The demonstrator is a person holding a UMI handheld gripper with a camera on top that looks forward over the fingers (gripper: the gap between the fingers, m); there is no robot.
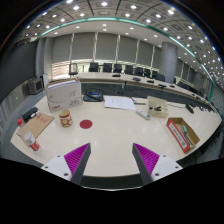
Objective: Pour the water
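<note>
My gripper (pixel 111 152) hovers above the near part of a pale table (pixel 115 132), open, with nothing between its magenta pads (pixel 76 156). Well beyond the left finger stands a small brownish cup (pixel 65 118). A flat red disc (pixel 86 124) lies just right of it. Farther left, a wooden board (pixel 38 125) lies on the table with a small red-topped object (pixel 20 124) at its far end; I cannot tell what that object is. All of these are far ahead of the fingers.
A white box (pixel 63 95) stands behind the cup. Papers (pixel 118 101) and a small upright object (pixel 147 108) sit mid-table. An orange tray (pixel 183 132) lies at the right. Desks and black chairs (pixel 118 69) line the far wall.
</note>
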